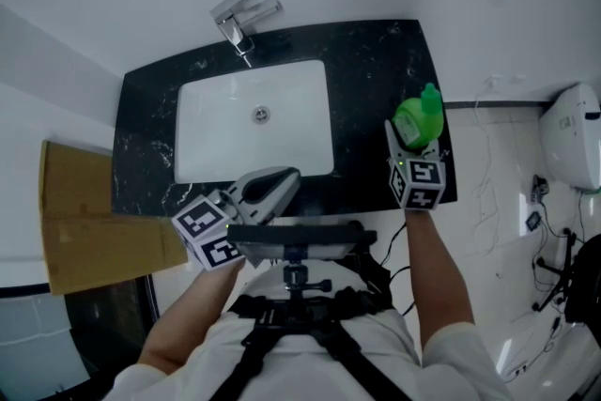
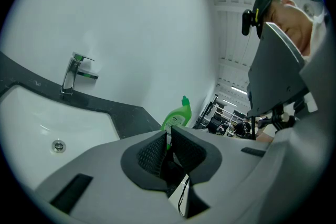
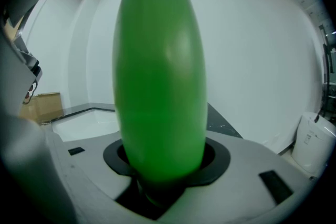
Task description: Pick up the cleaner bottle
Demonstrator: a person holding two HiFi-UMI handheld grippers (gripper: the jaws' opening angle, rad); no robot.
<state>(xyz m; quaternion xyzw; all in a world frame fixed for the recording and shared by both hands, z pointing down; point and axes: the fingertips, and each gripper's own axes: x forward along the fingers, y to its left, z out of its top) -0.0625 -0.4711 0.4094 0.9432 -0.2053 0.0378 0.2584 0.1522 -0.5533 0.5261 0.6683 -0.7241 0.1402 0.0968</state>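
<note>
The green cleaner bottle [image 1: 420, 115] stands upright over the right end of the black counter [image 1: 376, 61]. My right gripper [image 1: 413, 146] is shut on it from the near side. In the right gripper view the bottle [image 3: 160, 71] fills the middle and sits between the jaws of the right gripper [image 3: 160, 173]. I cannot tell whether its base touches the counter. My left gripper [image 1: 282, 183] hovers at the counter's front edge, shut and empty. In the left gripper view its jaws [image 2: 168, 139] are pressed together, with the bottle [image 2: 176, 117] showing beyond them.
A white sink basin [image 1: 254, 122] with a chrome faucet [image 1: 242, 22] is set in the counter. A cardboard sheet [image 1: 84, 221] lies to the left. A white fixture [image 1: 573, 136] and cables [image 1: 545, 202] are on the right.
</note>
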